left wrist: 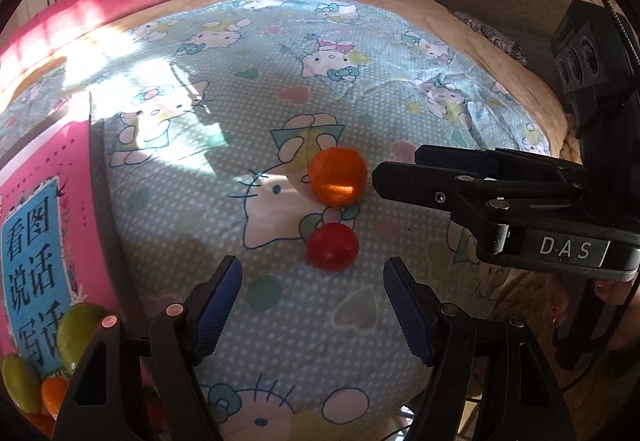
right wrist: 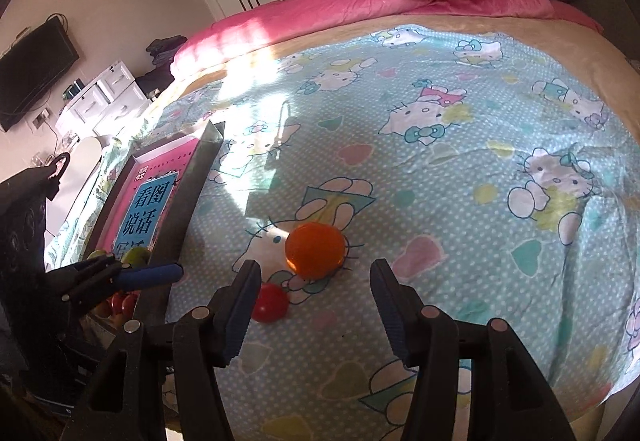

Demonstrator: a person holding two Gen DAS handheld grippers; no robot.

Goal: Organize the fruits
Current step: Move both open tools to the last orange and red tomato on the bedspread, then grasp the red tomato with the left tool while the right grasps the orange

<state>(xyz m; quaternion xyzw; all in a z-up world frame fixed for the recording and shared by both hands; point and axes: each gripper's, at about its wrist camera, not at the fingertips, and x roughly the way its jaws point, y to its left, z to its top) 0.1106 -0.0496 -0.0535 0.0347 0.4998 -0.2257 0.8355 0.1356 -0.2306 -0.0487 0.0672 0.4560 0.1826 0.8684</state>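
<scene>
Red and orange fruits lie loose on the cartoon-print bed sheet (right wrist: 460, 169): the red fruit (left wrist: 332, 247) sits just ahead of my left hand-held gripper (left wrist: 312, 305), whose jaws stand apart and empty, and the orange fruit (right wrist: 315, 250) lies just past my right hand-held gripper (right wrist: 316, 305), also spread with nothing in it. I'd take one fruit per side, straddling it evenly before closing, since round fruit would likely roll on soft bedding. Then I'd carry each to the pink-bottomed box (right wrist: 182, 193) on the left, where green fruits (left wrist: 80, 333) already rest.
</scene>
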